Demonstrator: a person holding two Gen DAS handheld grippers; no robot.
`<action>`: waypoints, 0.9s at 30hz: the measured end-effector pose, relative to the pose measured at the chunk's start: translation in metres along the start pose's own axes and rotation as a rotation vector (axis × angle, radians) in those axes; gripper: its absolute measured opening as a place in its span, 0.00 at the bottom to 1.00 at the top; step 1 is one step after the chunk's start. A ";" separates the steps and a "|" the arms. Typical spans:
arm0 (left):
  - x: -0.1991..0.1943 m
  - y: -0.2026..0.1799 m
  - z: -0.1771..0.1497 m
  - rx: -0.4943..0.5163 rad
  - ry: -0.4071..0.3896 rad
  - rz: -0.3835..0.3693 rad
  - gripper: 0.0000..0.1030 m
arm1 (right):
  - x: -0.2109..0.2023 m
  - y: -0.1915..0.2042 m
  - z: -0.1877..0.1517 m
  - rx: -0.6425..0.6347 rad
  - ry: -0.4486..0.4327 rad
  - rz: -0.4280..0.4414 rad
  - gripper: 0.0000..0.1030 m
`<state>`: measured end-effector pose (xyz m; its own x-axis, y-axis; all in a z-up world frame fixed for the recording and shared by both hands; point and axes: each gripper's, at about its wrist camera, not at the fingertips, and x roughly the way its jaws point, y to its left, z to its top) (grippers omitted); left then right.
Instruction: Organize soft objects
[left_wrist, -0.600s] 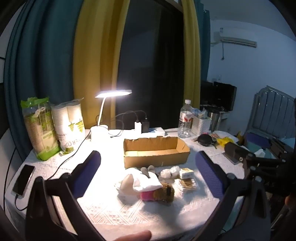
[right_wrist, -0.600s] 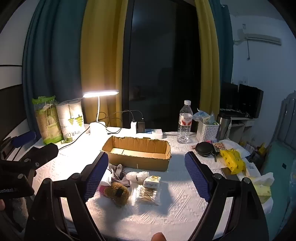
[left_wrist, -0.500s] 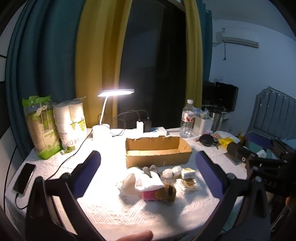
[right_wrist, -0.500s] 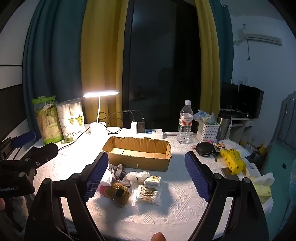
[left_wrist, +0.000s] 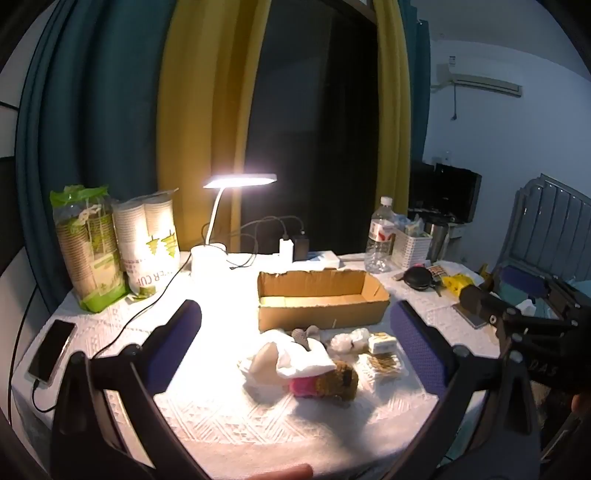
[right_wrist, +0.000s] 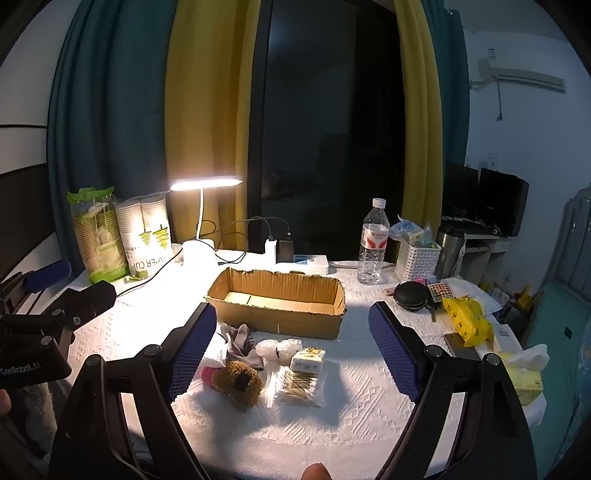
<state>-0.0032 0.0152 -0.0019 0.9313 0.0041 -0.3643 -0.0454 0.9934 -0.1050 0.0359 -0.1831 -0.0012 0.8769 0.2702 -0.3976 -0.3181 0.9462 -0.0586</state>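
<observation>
1. Soft things lie heaped near the front of the table (right_wrist: 369, 406), which has a white patterned cloth over it: a brown plush toy (right_wrist: 238, 380) with a pink part showing at its left, a grey sock (right_wrist: 243, 341) behind it, and a white cloth (left_wrist: 295, 356) that drapes over the toy's upper side in the left wrist view.
2. Just right of the heap sit a crinkled clear bag (right_wrist: 279, 347), a small white box (right_wrist: 307, 360) and a flat pack of cotton swabs (right_wrist: 299, 382), close together.
3. Cardboard box (right_wrist: 277, 301), open at the top and holding nothing I can see, stands right behind the heap, long side toward the grippers.
4. Left gripper (left_wrist: 295, 347) hovers above the table's front edge, its blue-padded fingers (left_wrist: 173, 347) spread wide with the whole heap framed between them; it touches nothing.
5. Right gripper (right_wrist: 291, 350) hangs the same way, fingers wide apart and bare, the small items showing in the gap.
6. At the back, a lit desk lamp (right_wrist: 201, 221) stands on its white base, with two sleeves of paper cups (right_wrist: 122, 236) to the left and a water bottle (right_wrist: 373, 242) and white basket (right_wrist: 417, 260) to the right.
7. A phone (left_wrist: 51, 350) lies on a cable at the table's left edge.
8. A yellow packet (right_wrist: 467, 321) and a round black case (right_wrist: 412, 295) lie on the right side.
</observation>
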 end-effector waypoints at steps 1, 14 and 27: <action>0.000 -0.001 0.000 0.001 -0.001 -0.001 1.00 | 0.000 0.000 0.000 0.000 0.000 0.000 0.84; 0.002 -0.004 -0.001 0.007 0.000 -0.004 1.00 | -0.002 -0.002 -0.001 0.013 -0.002 0.002 0.84; 0.002 -0.005 -0.002 0.006 -0.003 0.000 1.00 | -0.003 -0.002 0.000 0.013 -0.004 0.003 0.84</action>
<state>-0.0024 0.0100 -0.0042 0.9325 0.0043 -0.3613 -0.0431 0.9941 -0.0994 0.0338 -0.1855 0.0000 0.8775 0.2734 -0.3940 -0.3156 0.9478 -0.0451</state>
